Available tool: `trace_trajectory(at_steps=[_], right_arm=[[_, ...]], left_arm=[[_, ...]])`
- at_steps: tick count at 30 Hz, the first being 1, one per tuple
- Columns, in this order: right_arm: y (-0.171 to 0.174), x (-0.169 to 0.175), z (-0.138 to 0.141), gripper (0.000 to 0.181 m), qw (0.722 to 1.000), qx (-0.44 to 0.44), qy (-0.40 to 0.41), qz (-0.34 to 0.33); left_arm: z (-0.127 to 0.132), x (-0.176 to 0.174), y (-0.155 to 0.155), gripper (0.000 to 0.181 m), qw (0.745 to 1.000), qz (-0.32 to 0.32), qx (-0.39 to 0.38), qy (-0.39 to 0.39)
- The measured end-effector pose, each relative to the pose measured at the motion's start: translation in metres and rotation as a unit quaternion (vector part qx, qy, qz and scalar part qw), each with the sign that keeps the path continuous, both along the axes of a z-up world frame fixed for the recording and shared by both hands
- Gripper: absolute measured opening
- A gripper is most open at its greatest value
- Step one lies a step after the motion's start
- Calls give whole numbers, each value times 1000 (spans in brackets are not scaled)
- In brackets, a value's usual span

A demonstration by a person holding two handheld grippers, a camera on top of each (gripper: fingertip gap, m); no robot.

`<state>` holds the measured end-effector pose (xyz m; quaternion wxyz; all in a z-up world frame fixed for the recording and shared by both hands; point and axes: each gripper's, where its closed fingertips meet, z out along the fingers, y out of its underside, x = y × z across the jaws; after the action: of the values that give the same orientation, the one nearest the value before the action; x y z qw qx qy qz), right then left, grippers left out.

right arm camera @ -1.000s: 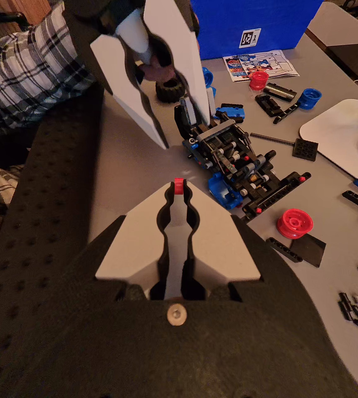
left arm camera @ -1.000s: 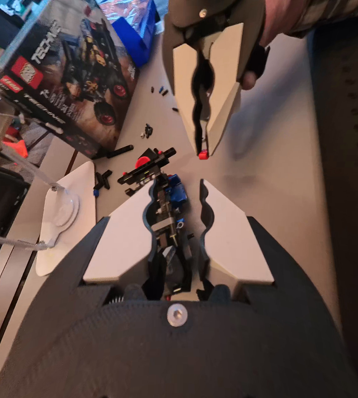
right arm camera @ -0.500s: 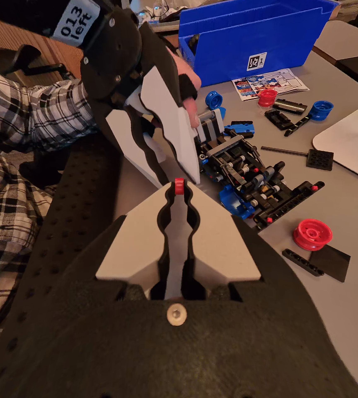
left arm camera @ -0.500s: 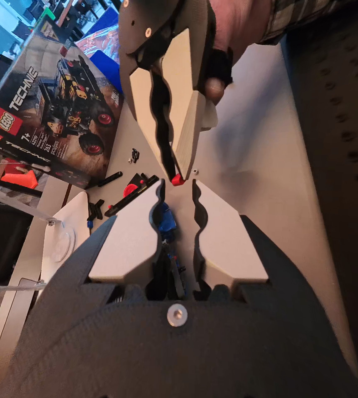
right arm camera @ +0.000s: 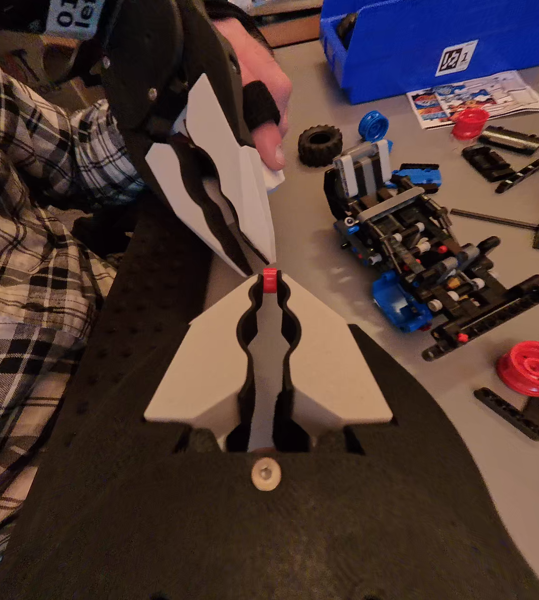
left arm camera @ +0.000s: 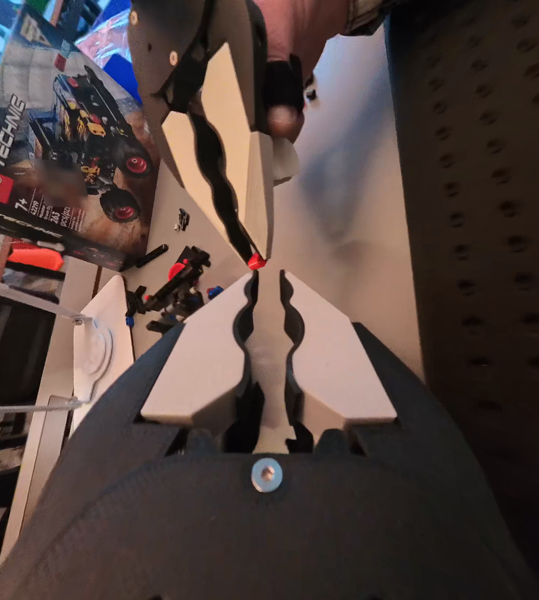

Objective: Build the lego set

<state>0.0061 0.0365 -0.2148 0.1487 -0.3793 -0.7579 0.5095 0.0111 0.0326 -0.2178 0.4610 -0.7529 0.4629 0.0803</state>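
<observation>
My right gripper (right arm camera: 269,275) is shut on a small red lego piece (right arm camera: 269,281) at its fingertips, above the grey table's near edge. My left gripper (left arm camera: 268,274) is open by a narrow gap with nothing between the fingers. Its tips almost touch the red piece (left arm camera: 257,260), which the right gripper (left arm camera: 255,251) holds just ahead of them. In the right wrist view the left gripper (right arm camera: 260,264) comes down from the upper left, tip to tip with mine. The black and blue lego chassis (right arm camera: 424,259) lies on the table to the right, free of both grippers.
A blue bin (right arm camera: 440,48) and a leaflet (right arm camera: 475,97) stand at the back. A black tyre (right arm camera: 320,151), blue hub (right arm camera: 373,125), red hubs (right arm camera: 534,371) and black beams lie around the chassis. The set box (left arm camera: 60,168) and a white plate (left arm camera: 99,341) are beyond. A black perforated mat (left arm camera: 488,227) borders the table. Only a small space, under 4 cm, lies between the two pairs of fingers. Left tips and right tips are each some 35 cm from the white plate (left arm camera: 99,341).
My left gripper has left the chassis it straddled, narrowed its jaws and moved to the red piece. The right gripper has brought the red piece towards it, still shut.
</observation>
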Motion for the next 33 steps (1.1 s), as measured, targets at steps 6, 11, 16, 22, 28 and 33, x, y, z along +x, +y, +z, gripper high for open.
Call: trace_trajectory(at_steps=[6,11,16,22,28,33], right_arm=[[-16,4,-12,6,999,-8,-31,25],[-16,2,-14,6,998,-32,-49,18],[-13,-1,-8,6,995,-79,-60,8],[-10,-3,4,6,990,-129,-51,5],[-10,-2,8,6,985,-164,-61,12],[-10,-2,8,6,983,-169,-65,10]], left_arm=[[-7,4,-8,17,997,45,67,20],[-9,6,-5,13,994,49,89,32],[-5,4,-3,8,993,53,104,19],[7,1,-3,9,990,60,124,-14],[8,-2,1,8,988,70,140,14],[8,-3,1,7,987,72,143,14]])
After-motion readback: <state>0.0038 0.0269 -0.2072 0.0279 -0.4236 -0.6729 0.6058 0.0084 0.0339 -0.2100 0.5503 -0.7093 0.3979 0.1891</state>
